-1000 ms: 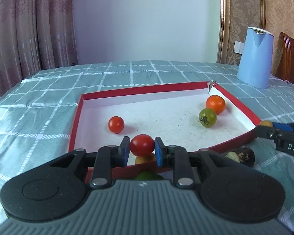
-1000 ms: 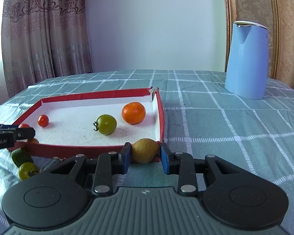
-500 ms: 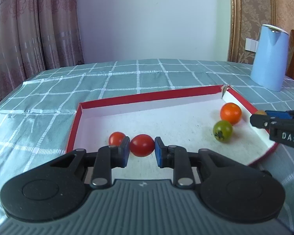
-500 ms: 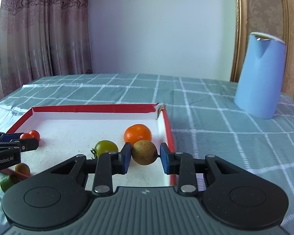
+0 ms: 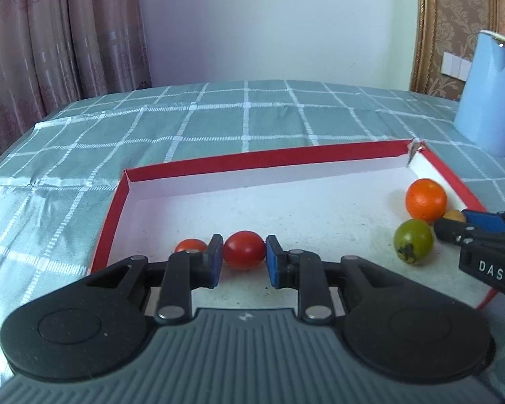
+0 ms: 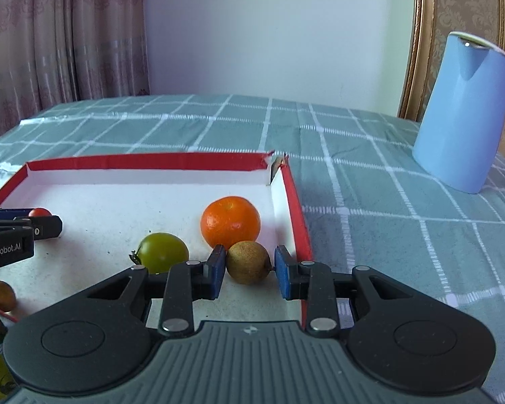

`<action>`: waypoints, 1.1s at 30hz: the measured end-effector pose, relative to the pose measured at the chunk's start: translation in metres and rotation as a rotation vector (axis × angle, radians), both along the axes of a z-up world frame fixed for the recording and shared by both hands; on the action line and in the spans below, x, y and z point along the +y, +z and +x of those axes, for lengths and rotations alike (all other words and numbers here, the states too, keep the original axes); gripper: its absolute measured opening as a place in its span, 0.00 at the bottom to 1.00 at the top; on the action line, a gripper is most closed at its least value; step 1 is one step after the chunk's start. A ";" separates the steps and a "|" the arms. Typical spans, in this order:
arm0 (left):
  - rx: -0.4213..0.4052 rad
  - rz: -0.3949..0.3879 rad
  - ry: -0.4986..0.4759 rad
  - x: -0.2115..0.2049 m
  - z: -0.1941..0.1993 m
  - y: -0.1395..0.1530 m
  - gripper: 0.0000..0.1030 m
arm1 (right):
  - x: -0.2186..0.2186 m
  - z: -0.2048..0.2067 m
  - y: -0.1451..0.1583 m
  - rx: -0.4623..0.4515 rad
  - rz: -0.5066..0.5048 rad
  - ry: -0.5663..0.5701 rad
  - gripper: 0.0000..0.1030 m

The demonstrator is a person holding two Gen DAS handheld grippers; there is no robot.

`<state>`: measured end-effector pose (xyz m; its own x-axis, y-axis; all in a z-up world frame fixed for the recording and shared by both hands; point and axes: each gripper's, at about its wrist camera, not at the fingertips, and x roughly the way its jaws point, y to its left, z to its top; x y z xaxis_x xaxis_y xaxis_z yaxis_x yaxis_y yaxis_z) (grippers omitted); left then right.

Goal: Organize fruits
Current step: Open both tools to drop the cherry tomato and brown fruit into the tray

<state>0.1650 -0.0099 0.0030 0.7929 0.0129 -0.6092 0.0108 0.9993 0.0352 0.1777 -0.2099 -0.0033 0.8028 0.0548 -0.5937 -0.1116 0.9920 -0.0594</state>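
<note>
**Over the red tray: both grippers hold fruit**

Near the tray's [image 6: 299, 215] right wall, the "DAS"-marked right gripper [image 6: 249, 267] clamps a brown fruit [image 6: 248, 262]; toward its left wall, the "GenRobot.AI" left gripper [image 5: 244, 256] grips a red tomato [image 5: 244, 250].

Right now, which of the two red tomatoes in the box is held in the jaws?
The larger red tomato, between the blue pads of the left gripper. The smaller red tomato lies loose on the floor of the red box, left of it, partly hidden behind a finger.
</note>
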 end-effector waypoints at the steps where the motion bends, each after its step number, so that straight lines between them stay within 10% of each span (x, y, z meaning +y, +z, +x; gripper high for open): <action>1: 0.005 0.001 0.003 0.000 0.002 -0.001 0.24 | 0.002 0.002 0.000 -0.001 -0.009 0.001 0.30; 8: 0.006 -0.003 0.013 0.001 0.005 -0.003 0.26 | 0.008 0.005 -0.002 -0.012 -0.034 0.009 0.30; 23: -0.026 -0.028 0.054 0.011 0.000 -0.001 0.72 | 0.009 0.007 -0.007 -0.011 -0.037 0.024 0.31; 33: -0.106 -0.032 0.053 0.015 -0.013 0.005 0.84 | 0.013 -0.012 0.001 -0.107 -0.058 0.023 0.68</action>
